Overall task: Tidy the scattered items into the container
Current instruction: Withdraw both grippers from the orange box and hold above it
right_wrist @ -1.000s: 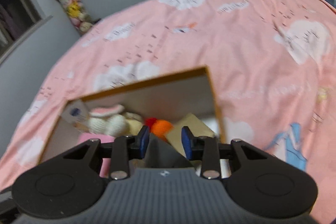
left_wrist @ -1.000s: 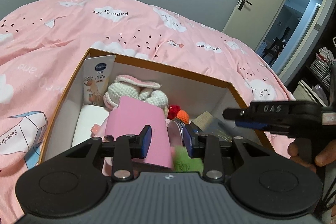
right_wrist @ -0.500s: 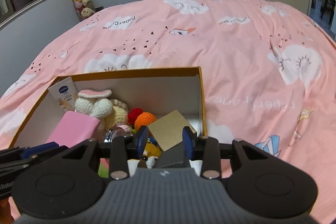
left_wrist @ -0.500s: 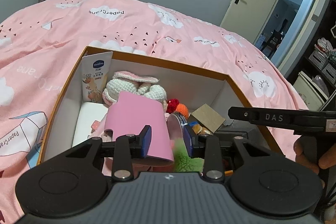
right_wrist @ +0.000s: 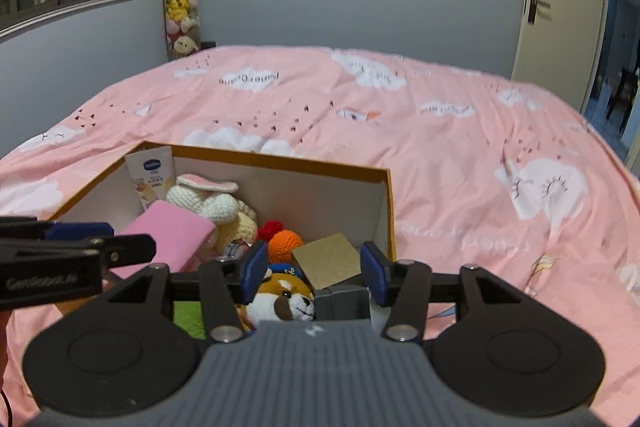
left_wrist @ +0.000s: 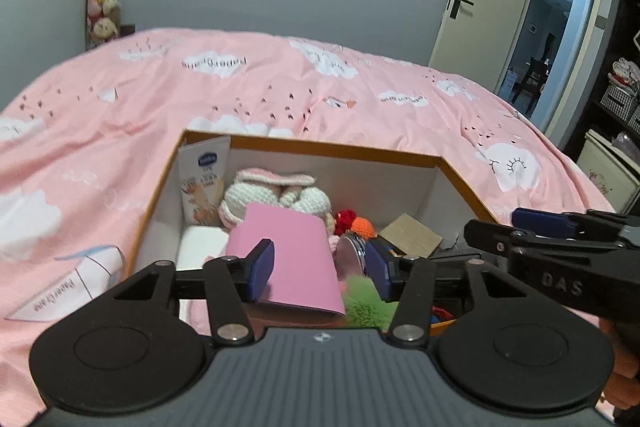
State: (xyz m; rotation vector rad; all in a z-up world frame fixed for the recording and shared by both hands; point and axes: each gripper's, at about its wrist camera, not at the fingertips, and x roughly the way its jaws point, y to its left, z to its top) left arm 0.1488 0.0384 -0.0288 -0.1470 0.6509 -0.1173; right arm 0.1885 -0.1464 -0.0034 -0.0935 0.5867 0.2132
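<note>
The left claw (left_wrist: pixel 318 275) stands wide and empty above the near edge of the box (left_wrist: pixel 316 145), as does the right claw (right_wrist: pixel 314 273); both have widened and drawn back since a second ago. The box sits on the pink bed (left_wrist: pixel 160 107), holding the pink pouch (left_wrist: pixel 292 259), crochet toy (left_wrist: pixel 276 193), cream tube (left_wrist: pixel 204 183) and, seemingly, a plush dog (right_wrist: pixel 286 301).
</note>
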